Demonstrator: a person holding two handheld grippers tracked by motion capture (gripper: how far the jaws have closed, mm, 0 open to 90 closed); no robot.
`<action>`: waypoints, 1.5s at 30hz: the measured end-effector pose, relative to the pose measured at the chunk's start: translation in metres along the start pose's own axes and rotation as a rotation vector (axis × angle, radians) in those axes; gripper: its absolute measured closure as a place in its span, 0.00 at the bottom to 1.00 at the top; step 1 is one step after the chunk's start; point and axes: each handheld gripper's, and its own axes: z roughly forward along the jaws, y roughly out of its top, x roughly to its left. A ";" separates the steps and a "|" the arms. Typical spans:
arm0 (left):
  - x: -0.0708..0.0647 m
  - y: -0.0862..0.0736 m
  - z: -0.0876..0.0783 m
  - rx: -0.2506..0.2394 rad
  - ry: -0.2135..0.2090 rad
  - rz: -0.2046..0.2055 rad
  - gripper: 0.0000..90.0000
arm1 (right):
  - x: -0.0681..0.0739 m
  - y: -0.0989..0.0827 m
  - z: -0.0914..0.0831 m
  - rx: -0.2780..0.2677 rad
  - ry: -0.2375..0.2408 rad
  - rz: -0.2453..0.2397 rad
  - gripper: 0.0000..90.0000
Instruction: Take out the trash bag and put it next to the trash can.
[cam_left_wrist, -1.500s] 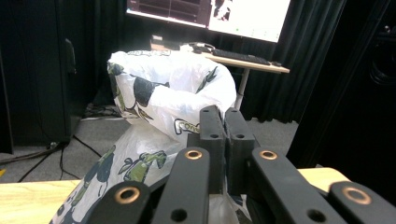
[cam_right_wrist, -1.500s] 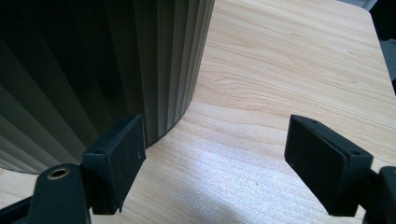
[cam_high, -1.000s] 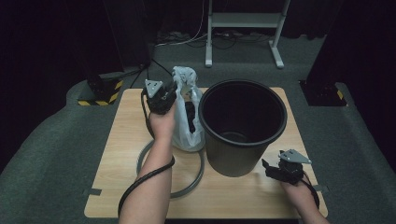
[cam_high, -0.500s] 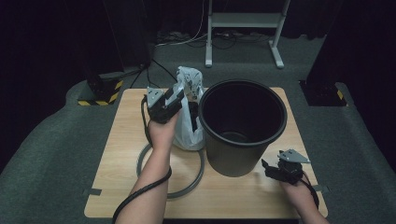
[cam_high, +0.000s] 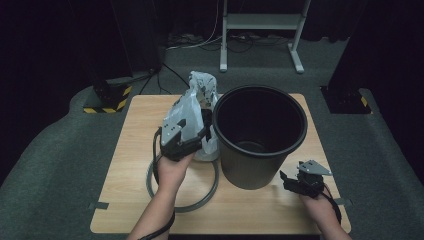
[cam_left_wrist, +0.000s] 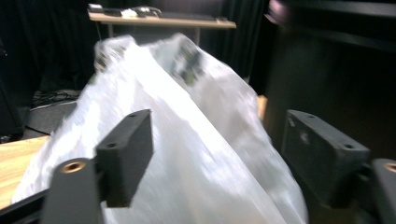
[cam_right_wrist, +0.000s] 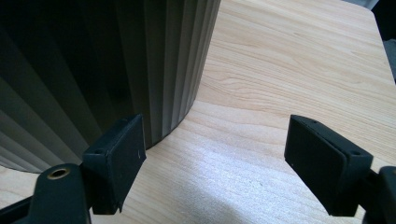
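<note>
The left tongs (cam_high: 192, 132) have just opened wide and let go of the white bag (cam_high: 200, 100), now standing beside the black bin (cam_high: 260, 135) on the tabletop (cam_high: 135, 130), while the right tongs (cam_high: 300, 182) wait open and empty.

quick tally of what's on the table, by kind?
Black ribbed bin: 1
White plastic bag: 1
Grey ring: 1
Total: 3

A grey ring (cam_high: 181, 200) lies on the wooden table (cam_high: 260, 215) at seven o'clock; a white stand (cam_high: 260, 30) occupies the floor at twelve.
</note>
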 end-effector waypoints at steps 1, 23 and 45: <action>-0.004 -0.003 -0.004 0.007 -0.006 0.012 0.25 | 0.000 0.000 0.000 0.001 -0.001 0.006 0.23; -0.002 -0.022 0.062 0.167 0.014 -0.029 0.99 | -0.004 0.001 -0.002 -0.012 -0.002 0.013 0.23; -0.004 -0.026 0.084 0.120 -0.096 -0.190 0.62 | -0.005 0.002 -0.003 -0.020 0.004 0.014 0.23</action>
